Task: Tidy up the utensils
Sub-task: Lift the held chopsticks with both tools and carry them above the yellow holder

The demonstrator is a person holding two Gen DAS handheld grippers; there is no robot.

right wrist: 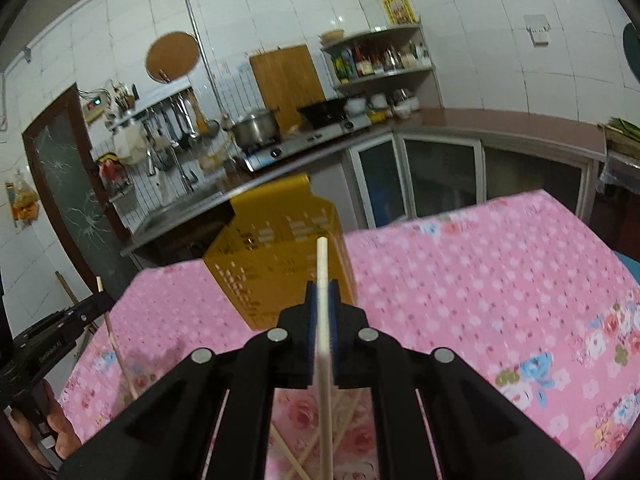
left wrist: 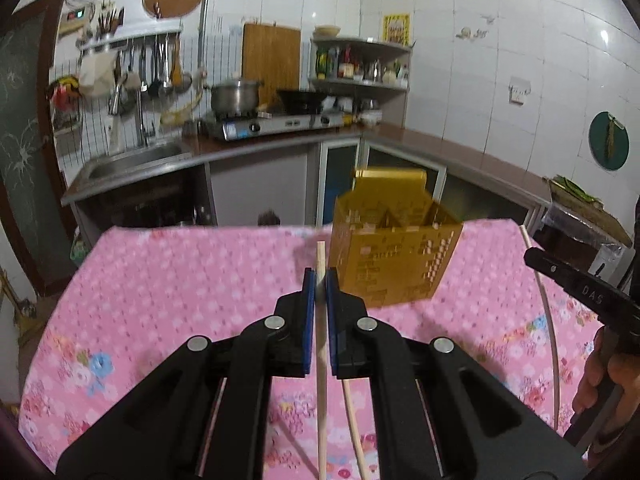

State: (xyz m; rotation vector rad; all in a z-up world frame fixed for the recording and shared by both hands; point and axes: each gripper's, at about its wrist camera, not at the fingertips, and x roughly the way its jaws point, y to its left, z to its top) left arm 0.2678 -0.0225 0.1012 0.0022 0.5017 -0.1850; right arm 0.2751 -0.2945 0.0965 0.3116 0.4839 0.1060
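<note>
The left gripper point(left wrist: 320, 278) had its blue, flat-faced pads point(left wrist: 307, 312) closed on a thin, pale wooden chopstick point(left wrist: 321, 320), round in section and straight, which ran lengthwise between them and stuck out past the tips toward the caddy point(left wrist: 394, 256). The right gripper point(right wrist: 322, 292) was likewise clamped on its own chopstick point(right wrist: 322, 304), the blunt end standing clear in front of the caddy's near wall.

The caddy was a square, amber, translucent plastic box, its walls pierced with rows of small rectangular slots, split inside by partitions and backed by a taller flat panel. It sat upright near the far edge of the table. More loose chopsticks point(right wrist: 296, 466) lay on the cloth point(left wrist: 180, 280) nearer than the caddy, under the grippers. The cloth was pink with a soft floral print.

To the caddy's left the cloth ran bare to the table's edge; to its right it also lay open up to the far corner. Beyond the caddy, past the table edge, stood a dark-topped counter point(left wrist: 440, 148) with steel-framed cabinet doors.
</note>
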